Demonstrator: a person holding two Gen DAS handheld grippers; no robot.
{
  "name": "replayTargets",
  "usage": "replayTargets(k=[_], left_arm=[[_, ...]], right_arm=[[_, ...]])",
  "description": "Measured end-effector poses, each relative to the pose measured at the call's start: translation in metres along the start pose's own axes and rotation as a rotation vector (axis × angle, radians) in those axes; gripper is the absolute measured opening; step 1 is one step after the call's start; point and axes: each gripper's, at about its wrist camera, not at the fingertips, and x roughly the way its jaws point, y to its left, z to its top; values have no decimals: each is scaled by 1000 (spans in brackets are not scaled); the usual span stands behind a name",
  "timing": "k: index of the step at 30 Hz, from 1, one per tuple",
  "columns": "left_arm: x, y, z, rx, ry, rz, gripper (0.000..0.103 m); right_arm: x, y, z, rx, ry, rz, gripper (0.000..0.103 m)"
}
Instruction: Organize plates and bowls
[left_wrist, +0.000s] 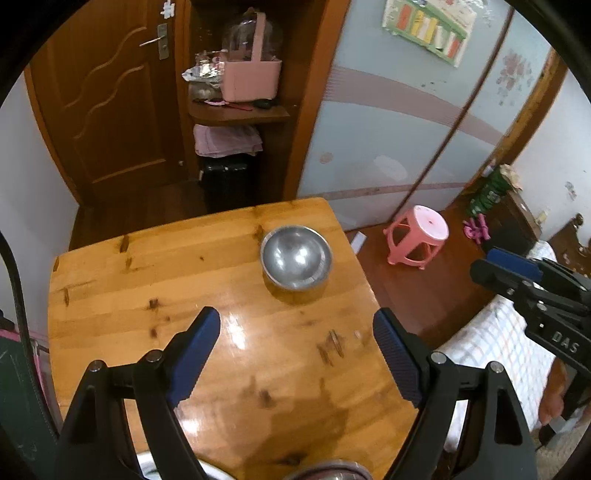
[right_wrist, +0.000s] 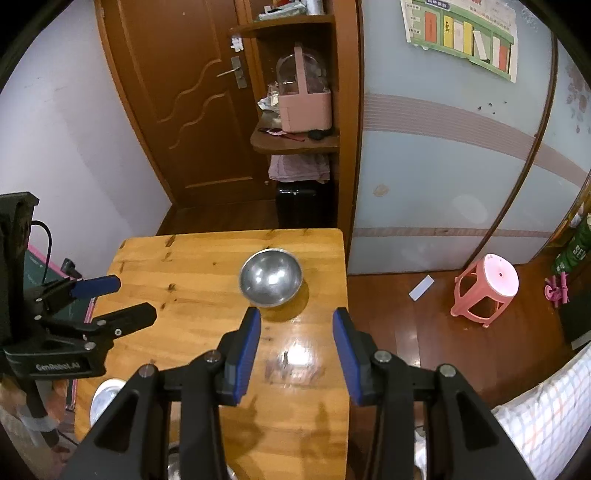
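A round stainless-steel bowl (right_wrist: 271, 282) sat upright on the wooden counter (right_wrist: 184, 295). Short of it, the left gripper (left_wrist: 296, 330) gaped wide and the right gripper (right_wrist: 296, 332) half-open, both fingers empty, probably readying a pickup.

Steel bowl (right_wrist: 271, 282) on the wooden desk (right_wrist: 192, 280)

The right hand-held gripper (right_wrist: 296, 328) hovers empty, jaws parted, just short of the bowl; the left hand-held gripper (right_wrist: 118, 299) sits left of it; a pink stool (right_wrist: 487, 291) stands far right.

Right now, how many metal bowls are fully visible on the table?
1. The metal bowl sits upright toward the far right part of the wooden table. Partial dishes show at the near edge, cut off by the grippers, so more may be hidden.
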Motion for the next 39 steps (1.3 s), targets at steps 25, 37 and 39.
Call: replayTargets(k=[25, 37, 39], left_arm=[[216, 67, 27, -223, 165, -83, 84], [245, 70, 19, -238, 184, -84, 76], [247, 67, 20, -231, 193, -90, 67]], right_arm=[[208, -39, 25, 163, 257, 105, 40], [261, -37, 17, 197, 312, 108, 37], [266, -38, 17, 207, 319, 110, 26]])
